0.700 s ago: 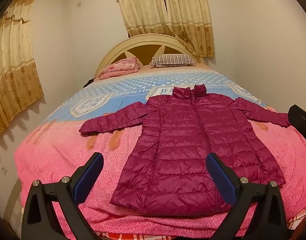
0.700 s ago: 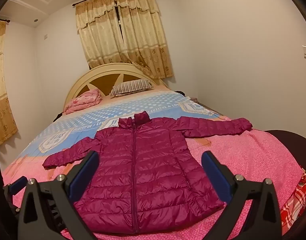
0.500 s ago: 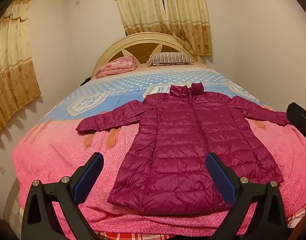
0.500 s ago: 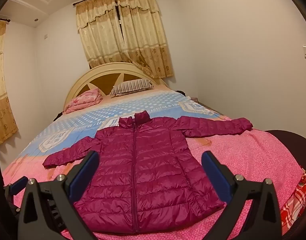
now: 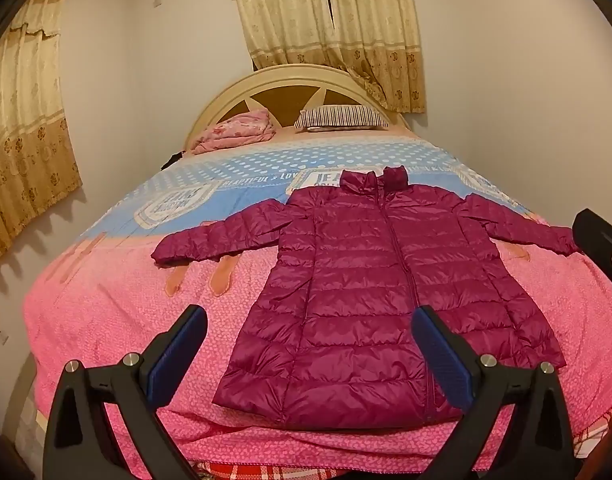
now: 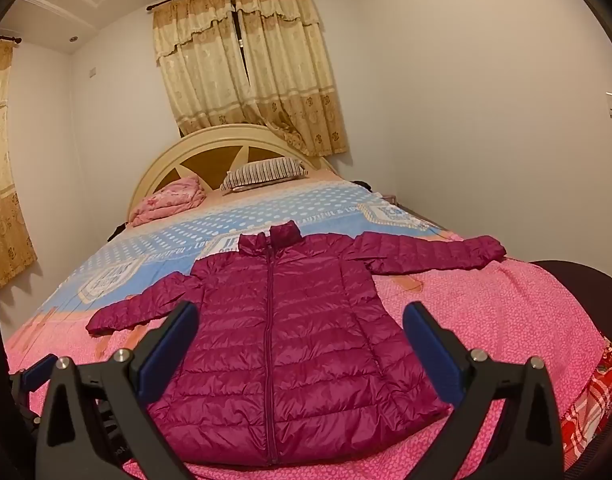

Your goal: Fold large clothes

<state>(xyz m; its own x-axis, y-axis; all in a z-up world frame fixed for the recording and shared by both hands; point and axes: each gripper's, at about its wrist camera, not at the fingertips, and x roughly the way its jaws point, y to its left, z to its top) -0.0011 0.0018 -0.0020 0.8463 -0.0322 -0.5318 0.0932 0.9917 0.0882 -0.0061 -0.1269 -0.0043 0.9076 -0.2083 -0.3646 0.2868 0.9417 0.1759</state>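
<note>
A magenta quilted puffer jacket (image 5: pixel 370 292) (image 6: pixel 281 340) lies flat and zipped on the bed, front up, collar toward the headboard, both sleeves spread out sideways. My left gripper (image 5: pixel 310 356) hovers open in front of the jacket's hem, off the near edge of the bed, nothing between its blue pads. My right gripper (image 6: pixel 301 352) is open too, held before the hem a little further right, its jaws empty. Part of the right gripper's black body (image 5: pixel 602 248) shows at the right edge of the left wrist view.
The bed (image 5: pixel 105 304) has a pink and blue cover. A folded pink blanket (image 5: pixel 235 132) and a striped pillow (image 5: pixel 342 117) lie by the rounded headboard (image 6: pixel 221 148). Walls stand close on both sides, with curtains (image 6: pixel 249 64) behind. A dark rounded object (image 6: pixel 586 292) sits at the right.
The left gripper has tilted slightly, so the jacket and bed sit a little lower and nearer in its view. The right gripper has barely moved. Both stay open.
</note>
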